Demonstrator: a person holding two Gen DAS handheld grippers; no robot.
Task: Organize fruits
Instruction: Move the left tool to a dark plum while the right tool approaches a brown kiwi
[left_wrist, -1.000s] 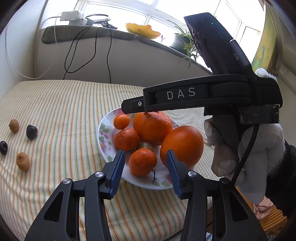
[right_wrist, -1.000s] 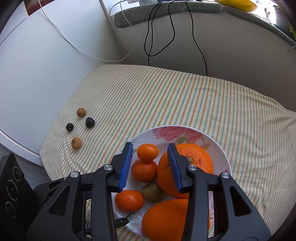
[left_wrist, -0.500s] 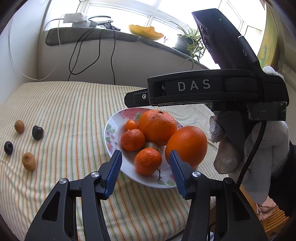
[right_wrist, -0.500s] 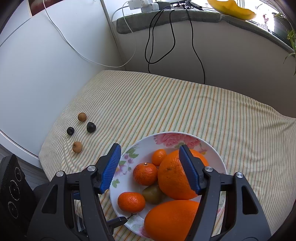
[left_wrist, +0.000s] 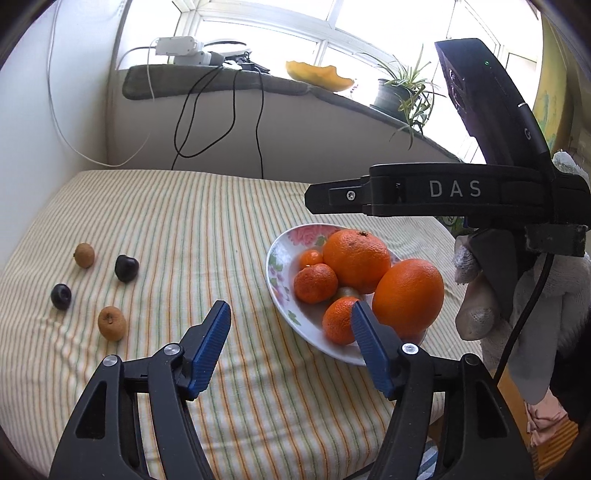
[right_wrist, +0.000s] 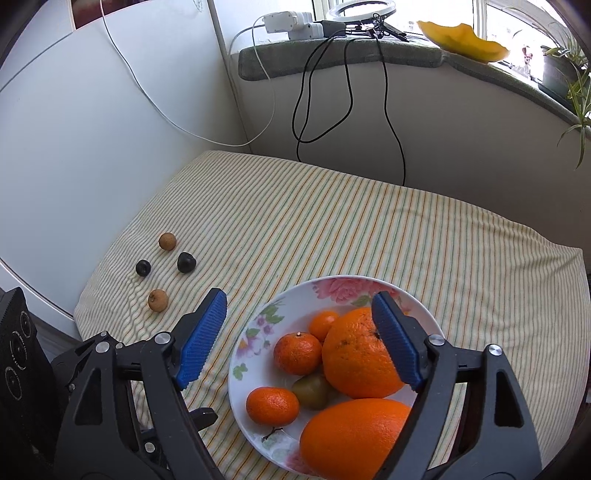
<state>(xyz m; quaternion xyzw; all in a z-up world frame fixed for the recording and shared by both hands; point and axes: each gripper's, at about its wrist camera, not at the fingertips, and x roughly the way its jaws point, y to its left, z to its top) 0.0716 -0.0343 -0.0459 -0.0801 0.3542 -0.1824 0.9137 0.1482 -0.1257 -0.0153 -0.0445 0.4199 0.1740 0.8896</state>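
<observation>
At the left of the striped cloth (right_wrist: 332, 221) we saw four small fruits lying loose in a cluster — two brown ones (right_wrist: 167, 241) (right_wrist: 158, 300) and two dark ones (right_wrist: 143, 267) (right_wrist: 186, 262), near each other but not touching. To their right, well apart from them, stood the floral plate (right_wrist: 255, 354), holding two big oranges (right_wrist: 358, 350) (right_wrist: 351, 435), three mandarins, of which one (right_wrist: 297, 352) sat mid-plate, and a greenish fruit (right_wrist: 312, 389).

The left gripper (left_wrist: 290, 349) hung above the cloth with its jaws opening and nothing between them; the small fruits lay ahead and to its left, the plate ahead and to its right, with one blue pad in front of a mandarin (left_wrist: 338, 319) without touching it. The right gripper (right_wrist: 297, 341) hung over the plate's left part, jaws also opening and empty — the mid-plate mandarin showed in the gap below, unpressed.

We judged that the next move turned on this: the loose fruits lay leftward of both tools, and the left gripper looked nearer to them, while the right one sat nearly over the plate. None of the round fruits had a long axis to line up with.
</observation>
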